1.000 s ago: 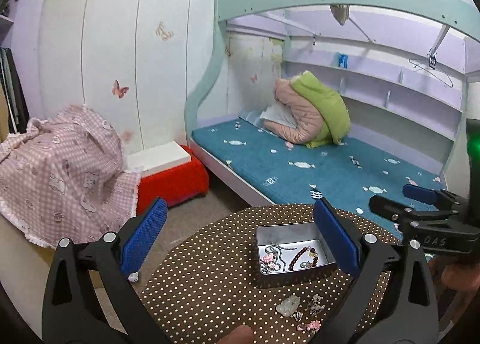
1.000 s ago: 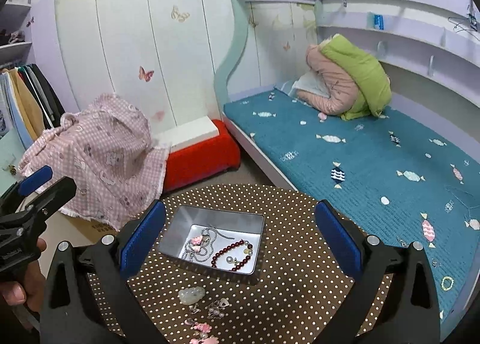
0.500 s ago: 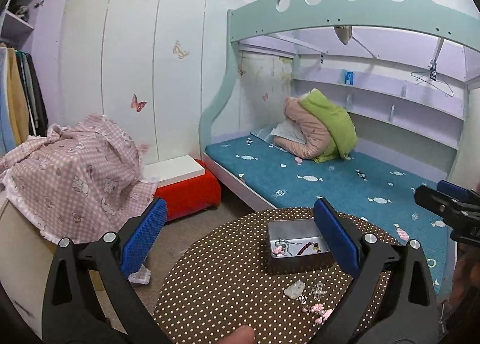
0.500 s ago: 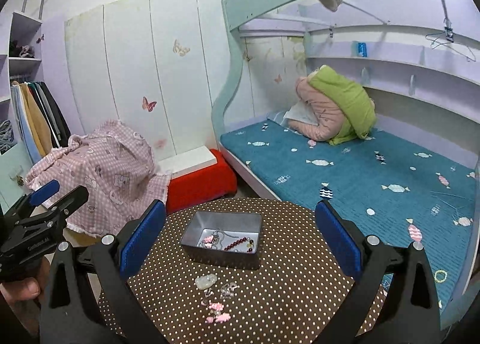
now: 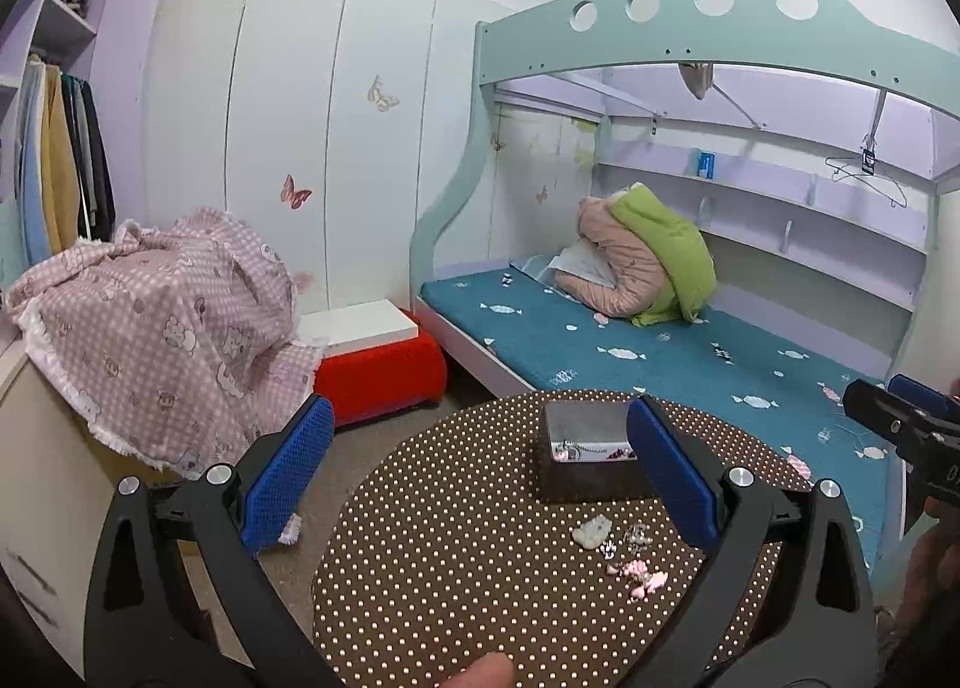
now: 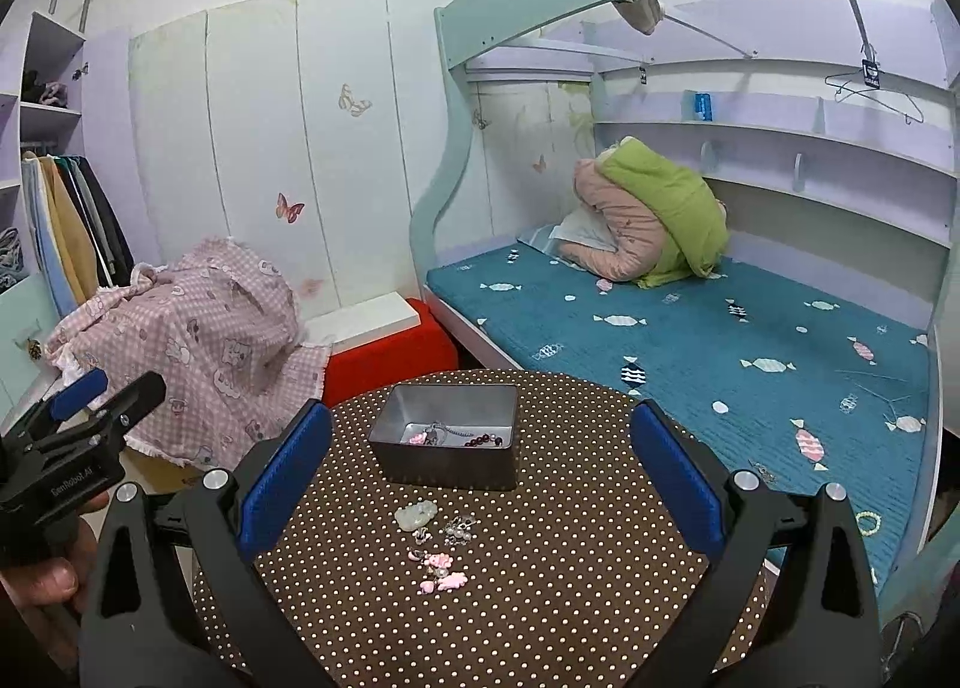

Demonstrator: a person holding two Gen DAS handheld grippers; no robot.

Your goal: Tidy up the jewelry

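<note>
Pale pink, pearl-grey and milky green, the loose jewelry pieces (image 6: 437,544) lie scattered on the round polka-dot table (image 6: 540,598), just below the centre of the right wrist frame and a little in front of the grey metal tin (image 6: 447,436). The tin already holds a beaded strand and a pink charm on its floor. The right gripper (image 6: 480,484) is released, its blue pads spread wide and grasping nothing, well above the table; the left gripper (image 5: 480,478) is equally open and empty, with the tin half hidden behind its right finger. The step in hand looks like picking the next loose piece for the tin. To do it well, I would bring one gripper down over a single piece, the green stone (image 6: 415,514) being the easiest, and close low against the cloth so the small charms do not skid or snag together. The right wrist view shows the tin's full rim and the loose pile clearly; the left wrist view puts the pile toward its lower right and also catches the right gripper at its right edge, while the right view catches the left one at lower left.
</note>
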